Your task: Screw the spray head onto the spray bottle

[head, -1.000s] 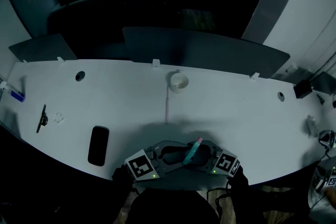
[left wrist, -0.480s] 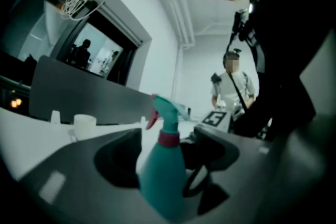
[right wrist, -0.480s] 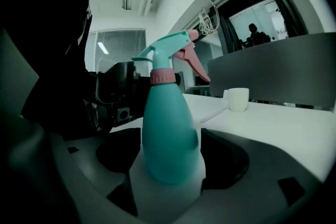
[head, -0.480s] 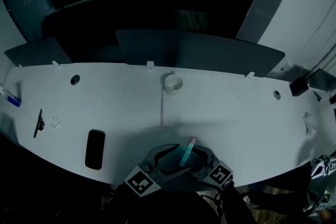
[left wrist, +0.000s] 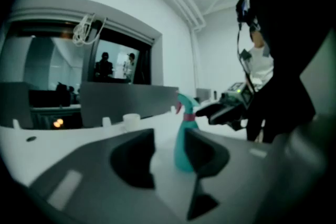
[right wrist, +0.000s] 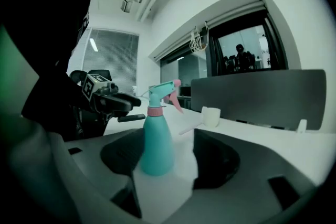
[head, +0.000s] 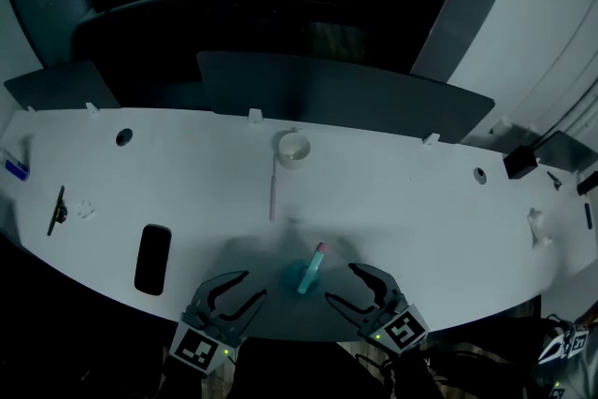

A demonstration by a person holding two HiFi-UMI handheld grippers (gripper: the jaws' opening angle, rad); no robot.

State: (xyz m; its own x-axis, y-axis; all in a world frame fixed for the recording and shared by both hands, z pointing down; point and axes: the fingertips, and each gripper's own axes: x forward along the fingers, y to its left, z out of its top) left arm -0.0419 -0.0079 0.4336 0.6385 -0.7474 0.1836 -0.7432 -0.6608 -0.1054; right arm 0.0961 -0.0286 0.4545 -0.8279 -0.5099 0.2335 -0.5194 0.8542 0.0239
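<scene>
— Dim room, wide white desk [head: 420, 201]: what do you see around me?
— Your desk curves wide, with a grey divider panel [head: 346, 93] along its far edge and dark glass beyond it. Both gripper views show people standing behind that glass.
— And on the surface?
— You have a white cup [head: 292, 148] near the divider, with a thin pale stick [head: 272, 187] lying just in front of it. Off to your left are a black slab [head: 152, 259], a small black clip [head: 57, 210] and a blue bit [head: 14, 168] at the desk's end. A black box [head: 519, 163] sits far to your right.
— Where is the spray bottle?
— The spray bottle [head: 306, 274] stands upright near your edge of the desk, between your two tools. The spray head [right wrist: 163, 93] sits on its neck above a pink collar.
— And my tools?
— Your left gripper [head: 254, 285] has its jaws wide and just closing. Nothing is pressed between them, and the bottle stands beyond their tips. Your right gripper [head: 338, 283] is spread wide too and grips nothing, with the bottle just past its jaws. From each tool, you see the other one behind the bottle.
</scene>
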